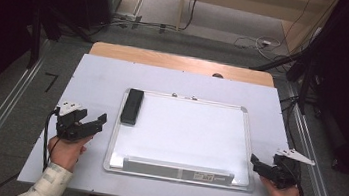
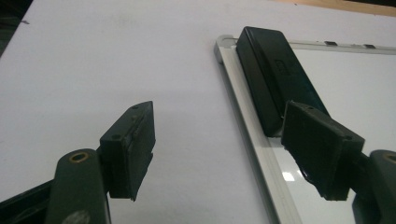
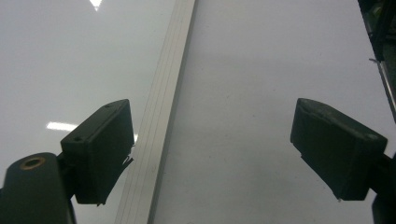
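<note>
A white whiteboard [image 1: 188, 130] with a silver frame lies flat in the middle of the table. A black eraser [image 1: 131, 106] rests on its far left corner. My left gripper [image 1: 99, 123] hovers just left of the board's left edge, open with nothing between its jaws. In the left gripper view the eraser [image 2: 275, 74] lies just ahead of the right jaw, and the left gripper [image 2: 224, 140] straddles bare table and the board's frame [image 2: 247, 116]. My right gripper [image 1: 255, 163] is at the board's right edge, open. In the right gripper view the right gripper [image 3: 219, 144] stands over the frame's rail [image 3: 163, 116], holding nothing.
A white sheet [image 1: 88, 82] covers the wooden table [image 1: 177, 60]. A grey pen tray [image 1: 178, 170] runs along the board's near edge. Cables [image 1: 250, 42] lie on the floor beyond the table, and metal rails [image 1: 4, 117] flank both sides.
</note>
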